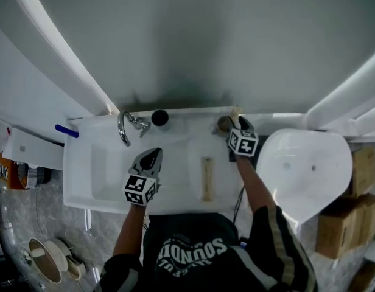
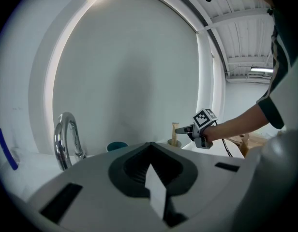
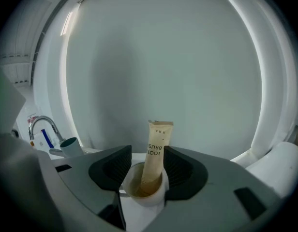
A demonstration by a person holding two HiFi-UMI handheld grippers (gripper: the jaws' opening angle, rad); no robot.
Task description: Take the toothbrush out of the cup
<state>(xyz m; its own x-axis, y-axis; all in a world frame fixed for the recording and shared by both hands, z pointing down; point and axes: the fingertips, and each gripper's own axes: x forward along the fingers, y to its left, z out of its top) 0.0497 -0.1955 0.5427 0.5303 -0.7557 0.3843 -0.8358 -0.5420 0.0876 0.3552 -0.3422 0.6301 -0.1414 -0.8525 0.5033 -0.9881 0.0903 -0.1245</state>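
Note:
A small white cup (image 3: 145,198) stands at the back of the white counter (image 1: 181,154), and a tan paper toothbrush packet (image 3: 157,144) leans upright in it. My right gripper (image 3: 146,162) is open, its two dark pads either side of the cup and packet, neither pad touching them. From above, the right gripper (image 1: 231,128) sits right at the cup (image 1: 223,124). In the left gripper view the right gripper (image 2: 187,128) reaches the packet (image 2: 175,131). My left gripper (image 1: 152,158) hovers over the counter's middle, shut and empty, its pads (image 2: 139,166) meeting at the tip.
A chrome faucet (image 1: 123,128) and a dark teal cup (image 1: 160,117) stand at the back left by the basin (image 1: 96,172). Another tan packet (image 1: 207,178) lies flat on the counter. A blue item (image 1: 67,131) hangs left; a white rounded fixture (image 1: 303,169) and cardboard boxes (image 1: 352,205) are right.

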